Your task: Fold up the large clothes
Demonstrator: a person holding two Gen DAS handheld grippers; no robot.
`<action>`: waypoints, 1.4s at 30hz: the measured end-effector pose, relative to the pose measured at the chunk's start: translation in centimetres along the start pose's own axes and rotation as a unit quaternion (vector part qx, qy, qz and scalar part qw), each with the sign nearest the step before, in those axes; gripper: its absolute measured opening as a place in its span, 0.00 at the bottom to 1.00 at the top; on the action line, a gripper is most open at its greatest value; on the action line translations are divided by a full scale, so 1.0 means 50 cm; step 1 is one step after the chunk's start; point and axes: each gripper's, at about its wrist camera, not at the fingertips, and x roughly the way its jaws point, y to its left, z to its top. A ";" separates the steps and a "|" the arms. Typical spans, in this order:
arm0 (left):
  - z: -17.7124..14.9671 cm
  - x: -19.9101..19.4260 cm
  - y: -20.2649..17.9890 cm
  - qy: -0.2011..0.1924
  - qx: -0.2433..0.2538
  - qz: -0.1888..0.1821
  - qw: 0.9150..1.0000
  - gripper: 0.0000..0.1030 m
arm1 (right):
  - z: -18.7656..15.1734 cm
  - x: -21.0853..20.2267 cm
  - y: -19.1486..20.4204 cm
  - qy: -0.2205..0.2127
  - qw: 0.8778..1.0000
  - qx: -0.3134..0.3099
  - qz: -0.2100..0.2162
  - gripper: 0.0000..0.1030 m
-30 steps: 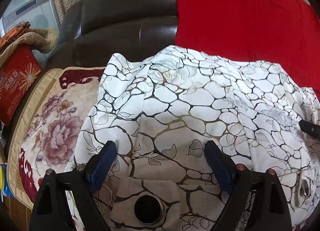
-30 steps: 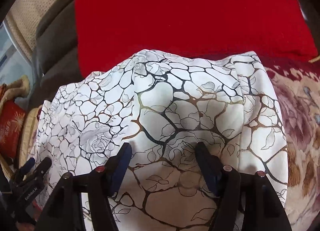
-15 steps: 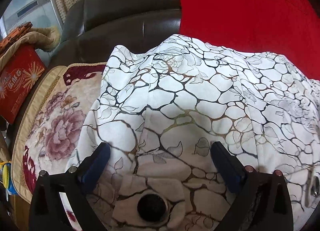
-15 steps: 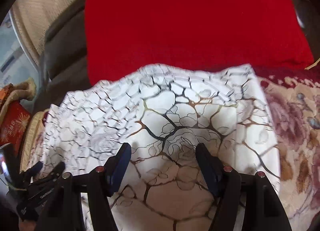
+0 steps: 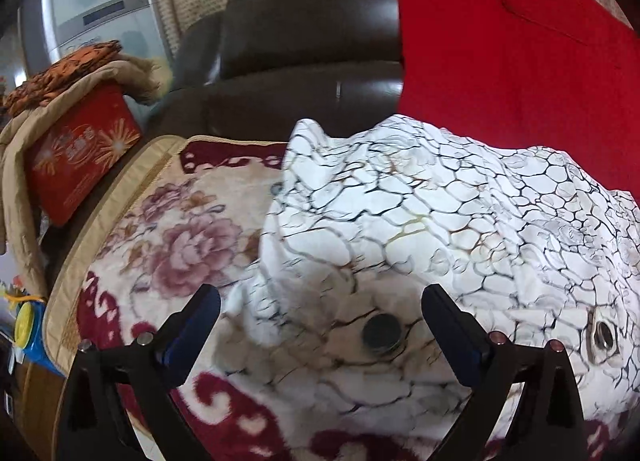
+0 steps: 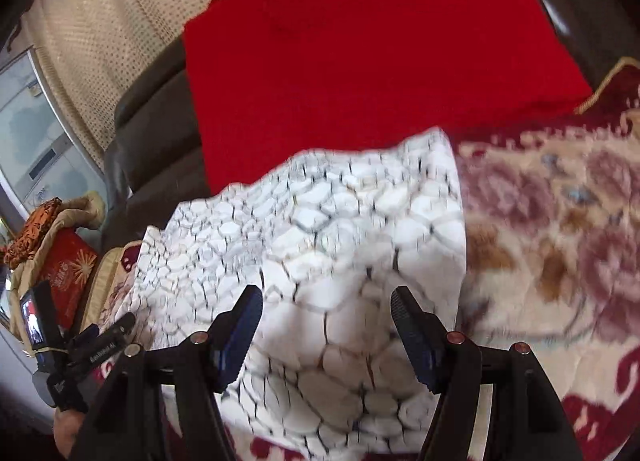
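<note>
A white cloth with a dark crackle print (image 5: 440, 229) lies bunched on a floral blanket (image 5: 168, 229) over a sofa; it has metal eyelets, one near the front edge (image 5: 381, 333). My left gripper (image 5: 320, 321) is open and empty, just above the cloth's near left edge. In the right wrist view the same cloth (image 6: 340, 241) lies under my right gripper (image 6: 326, 321), which is open and empty over its near right part. The left gripper (image 6: 96, 345) shows at the lower left of that view.
A red cloth (image 5: 512, 61) drapes the dark leather sofa back (image 5: 300, 41) behind the white cloth. A red box (image 5: 80, 157) under a tan cover stands at the left. The floral blanket (image 6: 560, 241) spreads to the right.
Both grippers have drawn back toward me and lifted off the cloth. More of the floral blanket shows on both sides, and the cloth's near edge now lies between the left fingers.
</note>
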 end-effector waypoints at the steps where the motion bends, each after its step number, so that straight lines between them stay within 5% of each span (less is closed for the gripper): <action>1: -0.007 -0.005 0.008 0.000 -0.005 0.001 1.000 0.98 | -0.007 0.015 -0.007 0.025 1.000 0.005 0.001 0.69; 3: -0.024 -0.007 0.037 0.015 -0.023 -0.003 1.000 0.98 | -0.017 0.041 -0.016 0.055 0.998 0.001 -0.011 0.69; 7: -0.060 0.023 0.092 0.047 -0.048 -0.007 0.998 0.98 | -0.014 0.020 -0.033 0.047 0.999 0.021 0.014 0.68; 9: -0.065 0.041 0.109 0.061 -0.062 -0.038 0.995 0.99 | -0.012 0.001 -0.052 0.032 0.998 0.043 0.028 0.69; 14: -0.064 0.047 0.101 0.049 -0.044 -0.037 0.997 0.99 | -0.004 -0.047 -0.063 -0.028 0.997 0.047 0.058 0.69; 19: -0.069 0.065 0.096 0.071 -0.037 -0.043 0.996 0.99 | -0.022 0.044 -0.088 0.069 0.993 0.082 0.039 0.68; 24: -0.063 0.056 0.127 0.067 -0.071 -0.073 0.993 0.99 | -0.008 0.025 -0.093 0.044 0.993 0.100 0.049 0.68; 30: -0.060 0.027 0.180 0.022 -0.116 -0.047 0.992 0.99 | 0.005 -0.025 -0.038 -0.045 0.996 0.043 0.069 0.68; 32: -0.063 0.033 0.181 0.027 -0.110 -0.040 0.993 0.99 | 0.004 -0.005 -0.017 -0.030 0.996 0.036 0.076 0.68; 35: -0.066 0.044 0.172 0.037 -0.089 -0.023 0.995 0.99 | -0.011 0.079 -0.029 0.061 0.994 0.071 0.056 0.67; 42: -0.065 0.035 0.169 0.022 -0.074 -0.009 0.997 0.99 | -0.009 0.059 -0.027 0.040 0.994 0.077 0.061 0.67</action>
